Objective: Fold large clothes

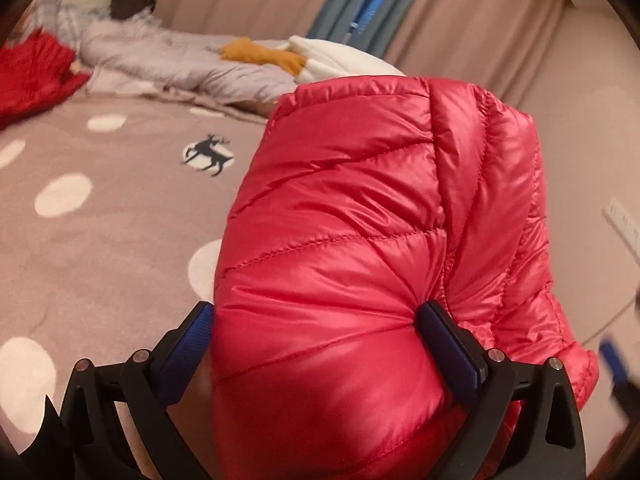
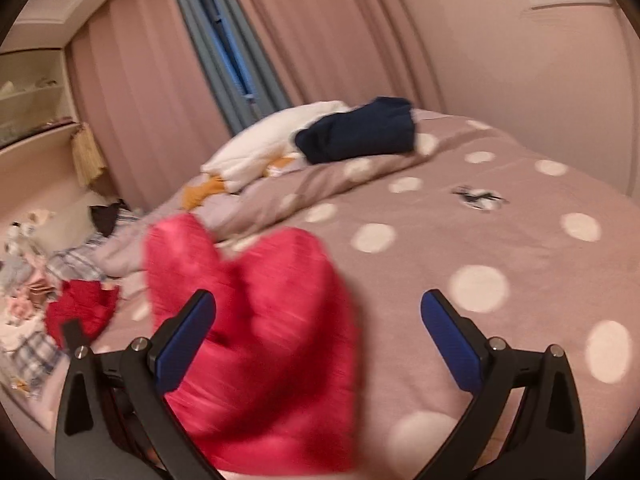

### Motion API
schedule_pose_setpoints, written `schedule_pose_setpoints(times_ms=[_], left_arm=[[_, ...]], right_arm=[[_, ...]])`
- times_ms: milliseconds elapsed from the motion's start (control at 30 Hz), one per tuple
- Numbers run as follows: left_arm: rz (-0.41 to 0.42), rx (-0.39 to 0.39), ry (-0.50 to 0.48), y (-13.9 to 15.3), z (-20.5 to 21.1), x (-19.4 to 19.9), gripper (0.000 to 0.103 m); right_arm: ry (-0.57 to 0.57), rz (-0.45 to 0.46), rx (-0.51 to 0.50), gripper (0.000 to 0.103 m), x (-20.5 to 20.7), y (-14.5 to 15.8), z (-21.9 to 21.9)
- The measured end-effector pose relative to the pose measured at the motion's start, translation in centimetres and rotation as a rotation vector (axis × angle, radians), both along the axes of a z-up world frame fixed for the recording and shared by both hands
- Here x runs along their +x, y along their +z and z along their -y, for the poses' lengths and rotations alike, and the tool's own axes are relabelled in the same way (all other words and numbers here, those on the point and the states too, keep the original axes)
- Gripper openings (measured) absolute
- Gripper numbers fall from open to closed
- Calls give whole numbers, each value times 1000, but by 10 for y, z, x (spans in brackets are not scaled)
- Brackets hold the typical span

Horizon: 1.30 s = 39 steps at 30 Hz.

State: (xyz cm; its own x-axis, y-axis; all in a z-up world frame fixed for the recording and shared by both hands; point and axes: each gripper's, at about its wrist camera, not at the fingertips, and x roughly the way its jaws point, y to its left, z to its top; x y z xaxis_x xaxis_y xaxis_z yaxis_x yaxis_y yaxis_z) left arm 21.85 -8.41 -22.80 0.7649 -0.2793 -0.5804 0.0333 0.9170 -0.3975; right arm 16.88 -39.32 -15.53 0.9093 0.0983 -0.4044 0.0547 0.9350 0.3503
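Red puffer jacket (image 1: 360, 220) bunched, lifted above bed (image 1: 100, 240), likely to shake it flat for folding. Left tool (image 1: 316, 320) pinches its quilted bulk between both pads. Right tool (image 2: 318, 312) spread, empty, jacket just left of it. Other clothes heaped along bed's far edge.

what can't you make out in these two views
- Left gripper: the red jacket bulges between its fingers; whether they pinch it is hidden, left view.
- Jacket's lower end: cut off by the bottom edge, both views.
- Jacket's folds: motion-blurred, right view.
- Pile of clothes at the left edge: blurred, too small to sort.
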Motion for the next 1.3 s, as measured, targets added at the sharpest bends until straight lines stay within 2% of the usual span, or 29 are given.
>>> schedule_pose_setpoints(times_ms=[67, 133, 200, 267, 300, 400, 467, 567, 700, 833, 933, 1000, 1067, 1100, 1233, 1300], left_arm=[[9, 19, -4, 0, 4, -1, 100], [7, 20, -5, -1, 4, -2, 100], [-1, 8, -7, -2, 0, 0, 101], [-14, -15, -6, -2, -3, 3, 101], [-31, -43, -11, -3, -7, 5, 101], [-57, -118, -16, -3, -12, 5, 101], [-56, -107, -4, 2, -11, 5, 101], [-14, -56, 28, 16, -6, 2, 101], [70, -108, 68, 35, -13, 3, 101], [-11, -40, 113, 32, -14, 34, 101], [-71, -109, 85, 9, -19, 46, 102], [-81, -118, 87, -4, -19, 45, 103], [-58, -84, 100, -12, -13, 44, 103], [-41, -43, 107, -13, -8, 43, 103], [53, 173, 158, -10, 20, 33, 103], [63, 191, 160, -14, 21, 38, 103]], right_arm=[[52, 1, 12, 103, 23, 3, -15], [88, -39, 50, 100, 47, 0, -25], [149, -72, 100, 86, 72, -9, -35], [144, -138, 103, 60, 93, -26, -43], [118, -172, 92, 57, 99, -37, -45], [93, -152, 53, 54, 93, -51, -48], [86, -139, 37, 54, 89, -53, -51], [71, -137, 41, 55, 86, -55, -48], [62, -147, 81, 55, 87, -62, -34], [64, -156, 70, 55, 88, -66, -32], [60, -162, 55, 55, 88, -70, -32], [51, -168, 5, 56, 90, -77, -37], [35, -161, -29, 56, 90, -83, -41], [27, -159, -57, 56, 90, -86, -45], [8, -192, -129, 56, 97, -93, -50], [14, -203, -126, 57, 101, -97, -48]])
